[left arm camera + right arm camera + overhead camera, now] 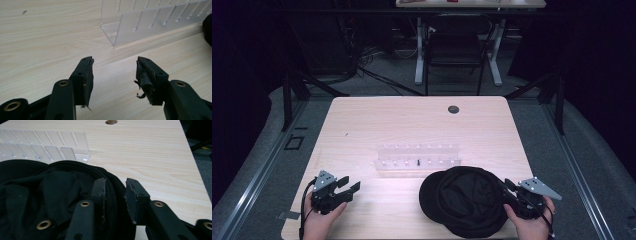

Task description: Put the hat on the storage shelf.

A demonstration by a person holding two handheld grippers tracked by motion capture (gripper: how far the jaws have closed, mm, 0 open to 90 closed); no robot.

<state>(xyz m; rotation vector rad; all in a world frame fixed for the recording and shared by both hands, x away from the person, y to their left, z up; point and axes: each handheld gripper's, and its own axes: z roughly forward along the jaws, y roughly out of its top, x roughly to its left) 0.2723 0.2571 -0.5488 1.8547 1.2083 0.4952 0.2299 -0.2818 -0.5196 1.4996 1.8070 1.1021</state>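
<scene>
The black fabric cap (467, 200) lies upside down near the front right of the light wooden table (412, 120), just before the clear acrylic slotted rack (418, 155). The right tool (115, 192) reaches in level from the right, jaws astride the cap's rim; whether the pads press it is unclear. The left tool (348, 186) rests front left, released, empty, angled toward the rack.

The black cap (467, 200) lies upside down on the near right part of the table, its brim pointing left, opening upward.
</scene>
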